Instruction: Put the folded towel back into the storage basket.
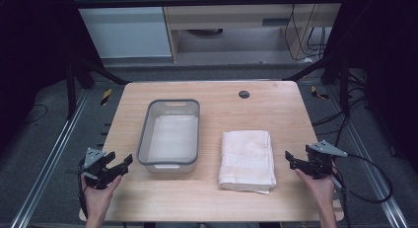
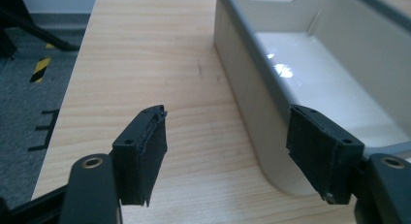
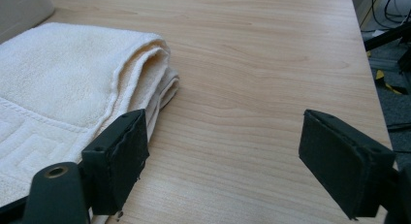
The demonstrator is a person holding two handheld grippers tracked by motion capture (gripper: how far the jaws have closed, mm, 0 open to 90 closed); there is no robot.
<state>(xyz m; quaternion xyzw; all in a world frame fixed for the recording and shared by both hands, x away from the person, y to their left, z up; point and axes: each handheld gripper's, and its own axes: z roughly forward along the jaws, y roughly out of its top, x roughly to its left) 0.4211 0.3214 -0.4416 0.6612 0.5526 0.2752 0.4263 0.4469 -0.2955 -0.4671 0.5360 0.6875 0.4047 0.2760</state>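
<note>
Pale wood is making up the table (image 1: 212, 188), which is carrying everything here, its top reaching from the near edge by the person to a small dark round grommet (image 1: 244, 94) at the far side. A grey-rimmed plastic bin (image 1: 170, 132) is sitting left of centre, its long sides running near to far and its white inside lying bare. Just right of the bin, apart from it, a folded cream towel (image 1: 247, 160) is lying flat, with its folded layers stacked along its right edge in the right gripper view. The left gripper (image 1: 120, 167) is hovering at the table's near left, released, its jaws standing wide with nothing between them; in the left gripper view the bin's near left corner is lying just beyond its right jaw. The right gripper (image 1: 291, 160) is hovering near the towel's right edge, likewise spread and grasping nothing, its left jaw just beside the towel's folds.
</note>
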